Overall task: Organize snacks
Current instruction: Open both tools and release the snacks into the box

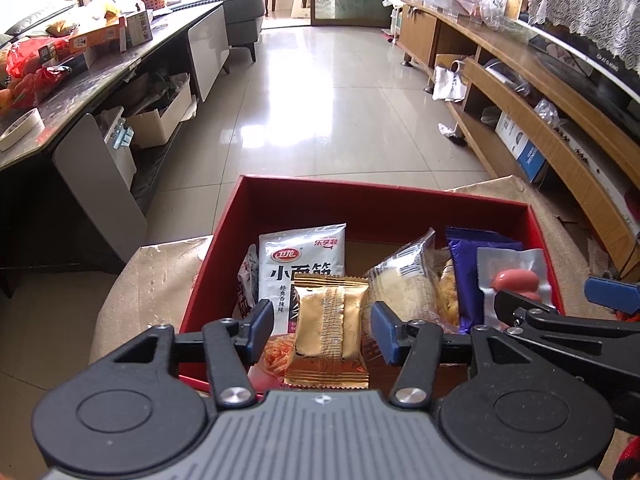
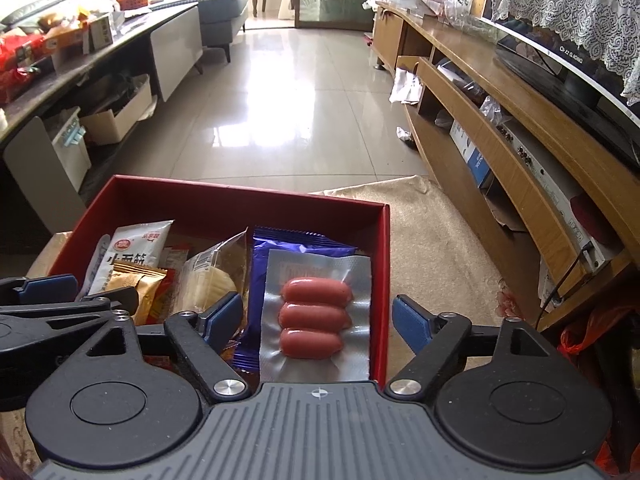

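Red box (image 2: 382, 280) – crinkly gold packet (image 1: 326, 332), glossy vacuum-sealed sausages (image 2: 314, 322), perhaps three.

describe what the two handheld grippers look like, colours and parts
Both the left gripper and the right gripper match: a ribbed grey body with a small crosshair mark, black round pivots, black linkage arms with silver screws, and blue pads on the fingers. No cables or sleeves show.
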Demonstrator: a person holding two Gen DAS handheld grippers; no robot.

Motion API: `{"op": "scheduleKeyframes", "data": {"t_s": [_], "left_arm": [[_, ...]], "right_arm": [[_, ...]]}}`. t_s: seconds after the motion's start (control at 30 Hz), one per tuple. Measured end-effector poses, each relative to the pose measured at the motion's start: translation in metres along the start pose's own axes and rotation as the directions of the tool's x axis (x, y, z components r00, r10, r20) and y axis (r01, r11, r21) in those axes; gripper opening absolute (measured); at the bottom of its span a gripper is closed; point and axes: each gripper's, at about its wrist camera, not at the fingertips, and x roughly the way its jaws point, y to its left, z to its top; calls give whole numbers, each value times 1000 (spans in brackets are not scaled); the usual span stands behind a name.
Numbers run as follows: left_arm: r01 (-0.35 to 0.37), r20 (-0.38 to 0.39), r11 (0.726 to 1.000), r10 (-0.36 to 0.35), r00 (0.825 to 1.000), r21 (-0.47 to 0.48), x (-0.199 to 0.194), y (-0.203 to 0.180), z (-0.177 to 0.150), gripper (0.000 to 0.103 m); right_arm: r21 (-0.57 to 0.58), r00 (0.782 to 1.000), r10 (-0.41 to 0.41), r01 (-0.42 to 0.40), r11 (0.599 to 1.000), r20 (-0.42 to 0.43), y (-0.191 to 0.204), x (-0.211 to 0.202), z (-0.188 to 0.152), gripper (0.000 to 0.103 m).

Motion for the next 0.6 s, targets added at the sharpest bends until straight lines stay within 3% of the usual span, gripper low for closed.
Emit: {"op": "scheduleKeyframes", "data": {"t_s": [0.3,0.6], "left_arm": [[26,17,1000,-26,1000,6,-19,1,-7,52],[43,2,999,-43,999,-20,-30,7,-25,65]], "right_arm": [[30,1000,-5,5,1000,15,-10,-16,-6,86],[40,1000,-13,13,999,-19,-8,-23,-29,86]]}}
